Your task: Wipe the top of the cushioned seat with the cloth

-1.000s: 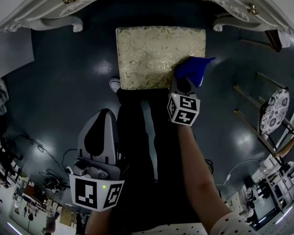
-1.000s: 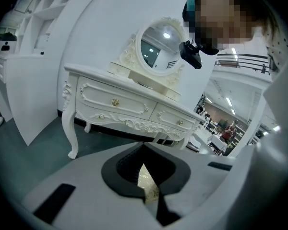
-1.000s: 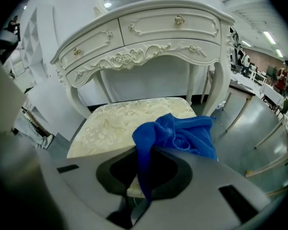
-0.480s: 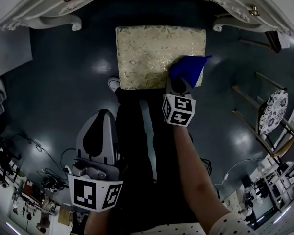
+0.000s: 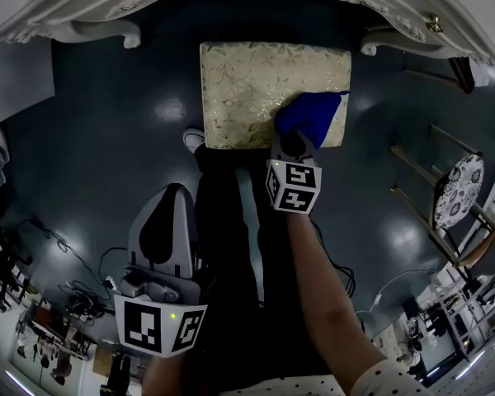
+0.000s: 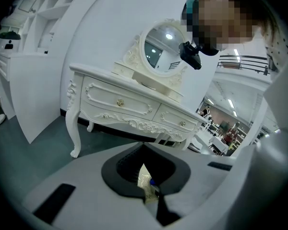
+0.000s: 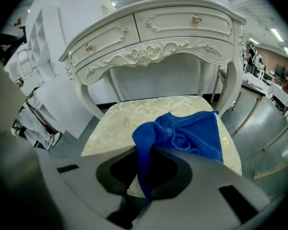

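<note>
One blue cloth (image 5: 309, 115) lies bunched on the near right part of the single cushioned seat (image 5: 239, 89), a fold of it pinched between the clenched jaws of the right gripper (image 5: 293, 144). The left gripper (image 6: 145, 174), second of the two, hangs back over the person's legs with its jaws pressed together on nothing. One white dressing table (image 7: 149, 37) stands beyond the seat.

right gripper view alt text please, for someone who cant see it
The right tongs are shut on a blue cloth that lies bunched on the cream floral cushioned seat. Behind the seat stands a white dressing table with drawers.
</note>
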